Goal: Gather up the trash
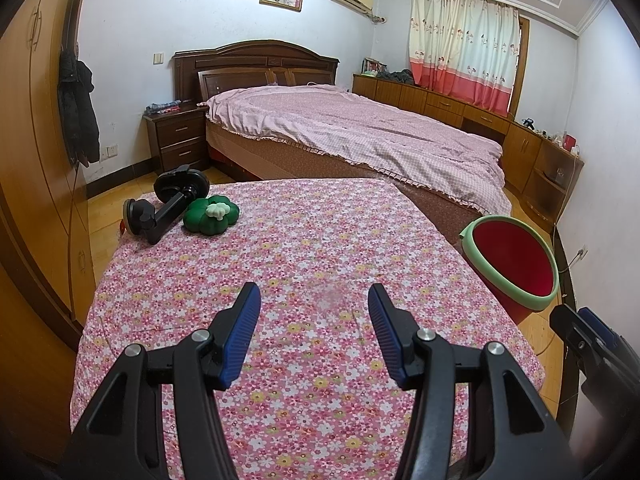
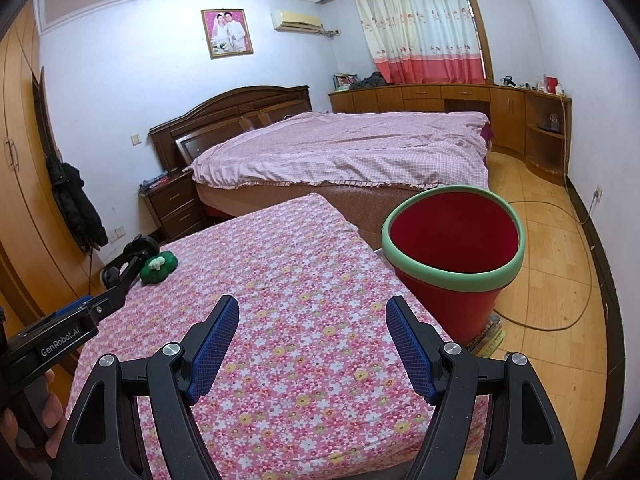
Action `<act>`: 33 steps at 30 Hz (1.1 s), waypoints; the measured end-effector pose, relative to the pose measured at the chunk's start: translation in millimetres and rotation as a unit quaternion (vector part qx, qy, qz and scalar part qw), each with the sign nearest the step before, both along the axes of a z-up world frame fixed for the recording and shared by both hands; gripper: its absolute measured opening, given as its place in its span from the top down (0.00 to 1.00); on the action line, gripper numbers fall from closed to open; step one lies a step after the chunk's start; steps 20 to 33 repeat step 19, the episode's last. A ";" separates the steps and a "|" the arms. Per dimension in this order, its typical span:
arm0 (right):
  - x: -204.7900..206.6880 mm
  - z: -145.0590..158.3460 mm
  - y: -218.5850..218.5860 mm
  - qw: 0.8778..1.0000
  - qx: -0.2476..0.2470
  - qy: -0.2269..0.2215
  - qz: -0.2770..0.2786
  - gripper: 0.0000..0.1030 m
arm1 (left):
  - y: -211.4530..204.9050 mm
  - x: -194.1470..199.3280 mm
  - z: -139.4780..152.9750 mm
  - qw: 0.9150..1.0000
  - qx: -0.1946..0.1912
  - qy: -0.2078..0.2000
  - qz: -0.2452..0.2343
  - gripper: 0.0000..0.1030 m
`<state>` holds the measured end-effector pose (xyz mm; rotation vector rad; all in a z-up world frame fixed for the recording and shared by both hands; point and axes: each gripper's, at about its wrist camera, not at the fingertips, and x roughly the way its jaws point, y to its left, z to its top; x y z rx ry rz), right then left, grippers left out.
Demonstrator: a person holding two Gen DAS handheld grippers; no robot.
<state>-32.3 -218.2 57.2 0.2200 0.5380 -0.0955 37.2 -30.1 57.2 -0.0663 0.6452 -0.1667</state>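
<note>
A green pumpkin-shaped toy point(image 1: 211, 214) with a white piece on top lies at the far left corner of the floral-cloth table point(image 1: 320, 240), touching a black suction-cup holder point(image 1: 164, 208). Both show small in the right wrist view, the toy point(image 2: 158, 268) and the holder point(image 2: 136, 256). A red bin with a green rim point(image 2: 452, 256) stands on the floor off the table's right side, also seen as the bin point(image 1: 512, 264). My left gripper point(image 1: 314, 288) hangs open over the near cloth, nothing between its fingers. My right gripper point(image 2: 312, 300) is open and empty too, left of the bin.
A bed with a pink cover point(image 1: 360, 136) stands behind the table, a dark nightstand point(image 1: 178, 140) to its left. A wooden wardrobe point(image 1: 36, 160) lines the left wall, low cabinets point(image 2: 440, 98) the far right. A cable point(image 2: 560, 312) loops on the wood floor beyond the bin.
</note>
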 end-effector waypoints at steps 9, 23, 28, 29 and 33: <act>-0.2 -1.6 0.8 1.000 0.001 -0.001 -0.001 0.25 | -0.8 -0.3 2.1 1.000 0.001 -0.002 -0.002 0.46; -1.1 -0.2 -1.8 1.000 0.002 -0.001 -0.004 0.25 | -0.5 0.3 3.0 1.000 0.003 -0.003 -0.001 0.46; -1.1 -0.2 -1.8 1.000 0.002 -0.001 -0.004 0.25 | -0.5 0.3 3.0 1.000 0.003 -0.003 -0.001 0.46; -1.1 -0.2 -1.8 1.000 0.002 -0.001 -0.004 0.25 | -0.5 0.3 3.0 1.000 0.003 -0.003 -0.001 0.46; -1.1 -0.2 -1.8 1.000 0.002 -0.001 -0.004 0.25 | -0.5 0.3 3.0 1.000 0.003 -0.003 -0.001 0.46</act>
